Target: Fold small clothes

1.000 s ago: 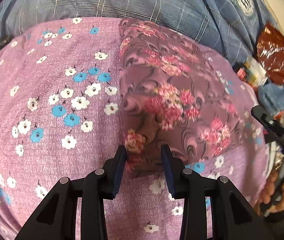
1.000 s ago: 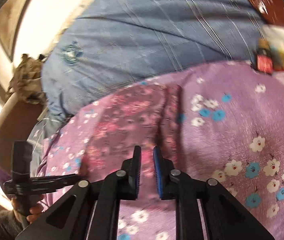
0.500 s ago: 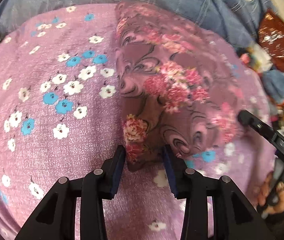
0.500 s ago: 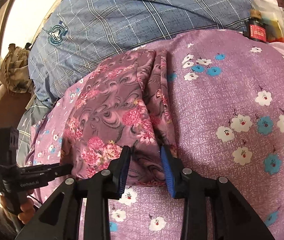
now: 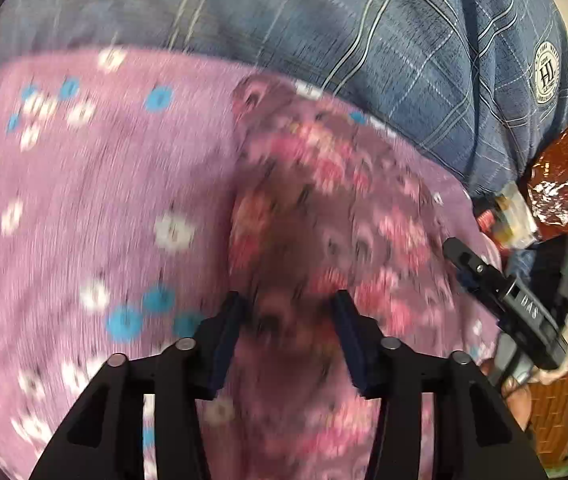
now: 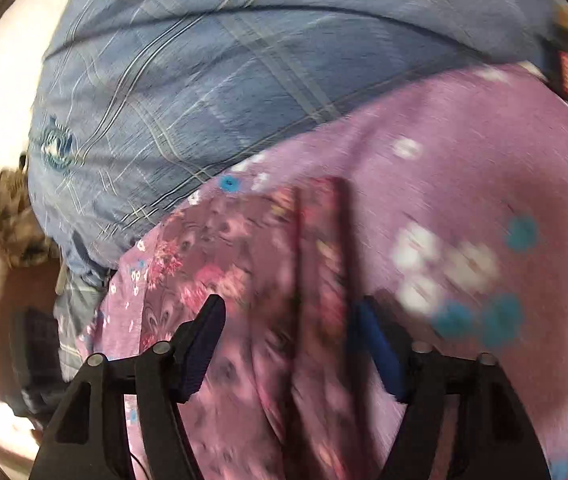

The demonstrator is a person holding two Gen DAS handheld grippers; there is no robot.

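Observation:
A mauve garment [image 5: 323, 208] with pink flowers lies folded lengthwise on the purple flowered bedsheet [image 5: 84, 200]. My left gripper [image 5: 287, 304] hangs over its near part. The jaws are opening, and the cloth is under the gap, not pinched. One finger [image 5: 483, 276] of the right gripper shows at the garment's right edge. In the right wrist view the garment [image 6: 244, 248] runs under my right gripper [image 6: 291, 308]. Those jaws are opening too, astride the doubled edge [image 6: 323, 220] without pressing it. Both views are blurred by motion.
A blue plaid quilt [image 5: 363, 20] bulges behind the garment, also the quilt [image 6: 204, 60] in the right wrist view. A red-brown foil packet [image 5: 559, 184] and small bottles [image 5: 515, 216] crowd the right side. A wooden piece of furniture with a draped cloth [image 6: 8, 216] stands far left.
Both pairs of jaws have widened from a narrow gap at the garment's near edge. Both grippers have slid forward over the cloth, which now reaches below the fingers.

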